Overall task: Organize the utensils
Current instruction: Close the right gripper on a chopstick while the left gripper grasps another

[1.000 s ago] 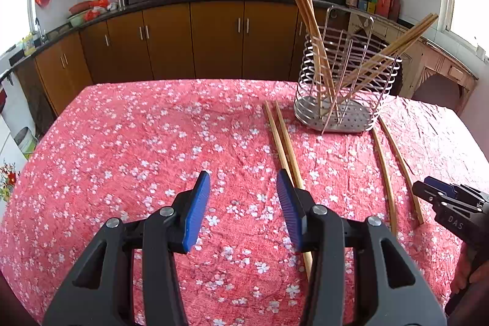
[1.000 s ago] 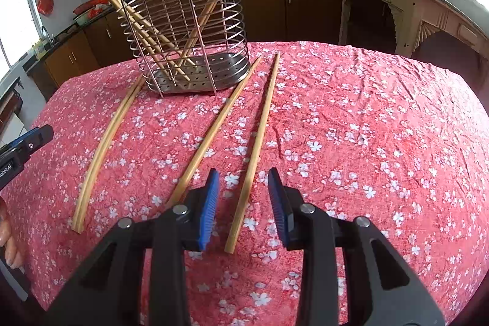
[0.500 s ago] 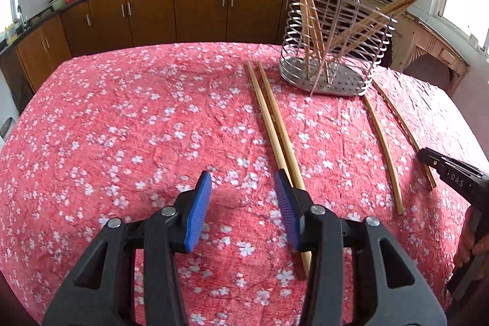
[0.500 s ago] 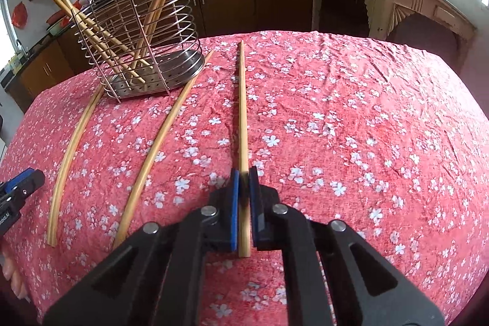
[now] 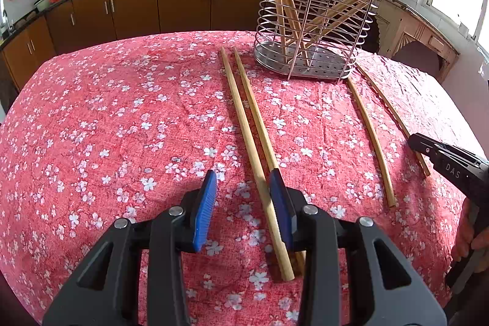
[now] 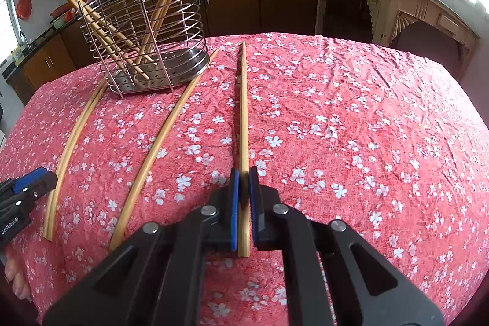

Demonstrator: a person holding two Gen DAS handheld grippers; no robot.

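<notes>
A steel wire utensil holder (image 5: 314, 20) stands at the far side of the red floral tablecloth, with several wooden chopsticks leaning in it; it also shows in the right wrist view (image 6: 146, 32). Two straight chopsticks (image 5: 247, 124) lie side by side ahead of my left gripper (image 5: 243, 197), which is open with the near end of one stick between its jaws. My right gripper (image 6: 243, 194) is shut on a straight chopstick (image 6: 243, 118) near its close end. Two curved chopsticks (image 6: 159, 139) lie left of it.
The tablecloth (image 5: 107, 127) covers a round table whose edges fall away on all sides. Brown kitchen cabinets (image 5: 137, 2) and a dark counter with pans stand behind. The right gripper (image 5: 449, 164) appears at the right edge of the left wrist view.
My right gripper closed on the straight chopstick. My left gripper moved forward and right, so that one of the paired chopsticks now lies between its open jaws.
</notes>
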